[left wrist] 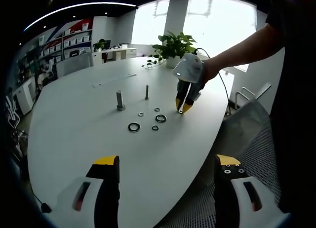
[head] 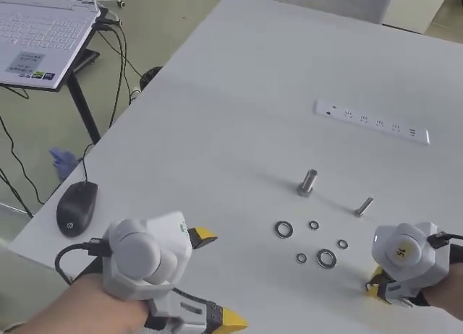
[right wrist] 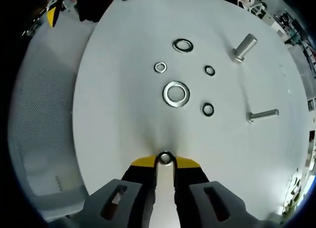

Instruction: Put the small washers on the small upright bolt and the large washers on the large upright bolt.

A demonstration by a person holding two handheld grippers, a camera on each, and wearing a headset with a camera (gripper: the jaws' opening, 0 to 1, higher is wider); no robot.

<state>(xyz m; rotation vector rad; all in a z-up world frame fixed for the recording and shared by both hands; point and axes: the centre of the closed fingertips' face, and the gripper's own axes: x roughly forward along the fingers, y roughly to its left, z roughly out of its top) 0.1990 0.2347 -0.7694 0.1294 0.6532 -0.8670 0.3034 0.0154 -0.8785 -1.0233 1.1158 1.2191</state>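
Right gripper [right wrist: 166, 162] pinches a washer [right wrist: 166, 153] near the table edge [right wrist: 78, 119]

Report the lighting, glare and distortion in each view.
Head view: even, soft light, with a faint shadow beside the large bolt. Left gripper view: windows blown out white, table edge bowed by the fisheye. Right gripper view: sharp centre, small washer crisp between the fingers.

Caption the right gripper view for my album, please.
Right hand-held gripper pinches a small washer near five loose washers and two upright bolts.
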